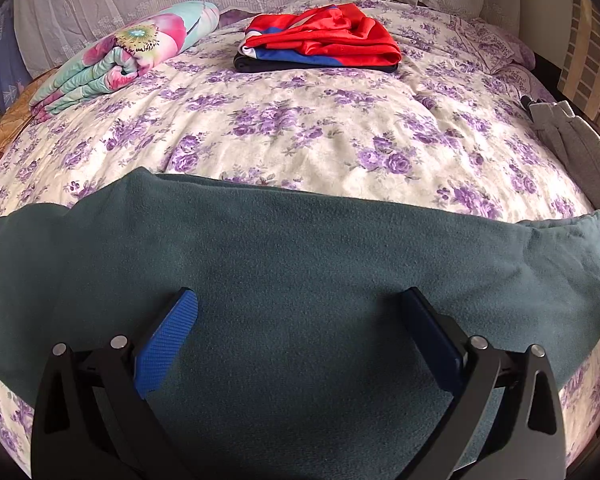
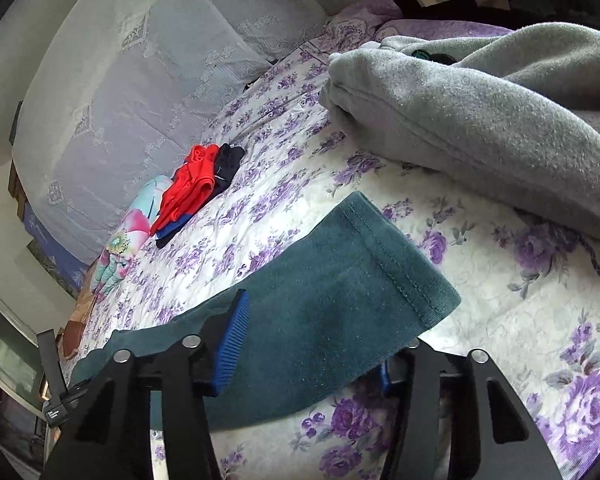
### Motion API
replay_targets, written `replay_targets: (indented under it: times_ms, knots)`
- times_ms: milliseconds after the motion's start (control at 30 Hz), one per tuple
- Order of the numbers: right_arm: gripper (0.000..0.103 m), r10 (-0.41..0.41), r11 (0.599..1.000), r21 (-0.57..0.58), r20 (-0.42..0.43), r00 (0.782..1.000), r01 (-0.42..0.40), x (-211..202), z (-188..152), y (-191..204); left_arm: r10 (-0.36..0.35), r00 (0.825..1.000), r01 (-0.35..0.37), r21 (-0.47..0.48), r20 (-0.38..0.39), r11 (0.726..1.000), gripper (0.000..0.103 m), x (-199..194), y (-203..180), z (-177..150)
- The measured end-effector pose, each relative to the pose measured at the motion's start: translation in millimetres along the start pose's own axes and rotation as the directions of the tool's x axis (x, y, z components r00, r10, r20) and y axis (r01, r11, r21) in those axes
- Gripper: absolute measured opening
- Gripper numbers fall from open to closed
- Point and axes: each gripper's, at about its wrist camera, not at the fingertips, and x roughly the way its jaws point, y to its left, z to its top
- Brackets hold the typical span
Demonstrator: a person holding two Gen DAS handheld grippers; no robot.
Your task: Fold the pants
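Note:
Teal fleece pants [image 1: 300,248] lie flat across the near side of the bed, running from left to right. My left gripper [image 1: 300,300] hovers just over their middle, open wide, with its blue pads [image 1: 168,344] apart and nothing between them. In the right wrist view one teal pant leg [image 2: 340,280] ends in a stitched hem at the right. My right gripper [image 2: 316,328] straddles this leg: one blue pad [image 2: 232,344] sits on top with its ribbed face bare, and the other finger is mostly hidden under the cloth. The jaws are half apart and no pad visibly presses on the cloth.
A folded stack of red, blue and dark clothes [image 1: 320,40] sits at the far middle of the floral quilt [image 1: 300,128]. A rolled flowery blanket [image 1: 128,60] lies at the far left. A grey fleece garment [image 2: 480,120] lies by the right edge, close to the pant hem.

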Motion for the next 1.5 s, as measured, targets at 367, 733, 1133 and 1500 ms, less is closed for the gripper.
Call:
replay_targets:
  times_ms: [367, 733, 1133, 1500]
  knots:
    - [0.010, 0.018, 1.000, 0.009, -0.020, 1.000, -0.018, 5, -4, 0, 0.000, 1.000, 0.000, -0.002, 0.004, 1.000, 0.099, -1, 1, 0]
    - [0.008, 0.000, 0.997, -0.075, 0.104, 0.995, 0.008, -18, 2, 46, 0.035, 0.997, -0.031, -0.064, 0.065, 0.997, 0.099, -33, 44, -1]
    - [0.008, 0.210, 0.770, -0.565, -0.214, 0.954, -0.297, 88, -68, 296, 0.259, 0.965, -0.212, -0.498, 0.027, 0.841, 0.099, -97, 258, -59]
    - [0.053, 0.204, 0.645, -0.635, -0.392, 0.897, -0.424, 91, -106, 336, 0.290, 0.956, -0.279, -0.462, -0.050, 0.842, 0.099, -77, 270, -75]
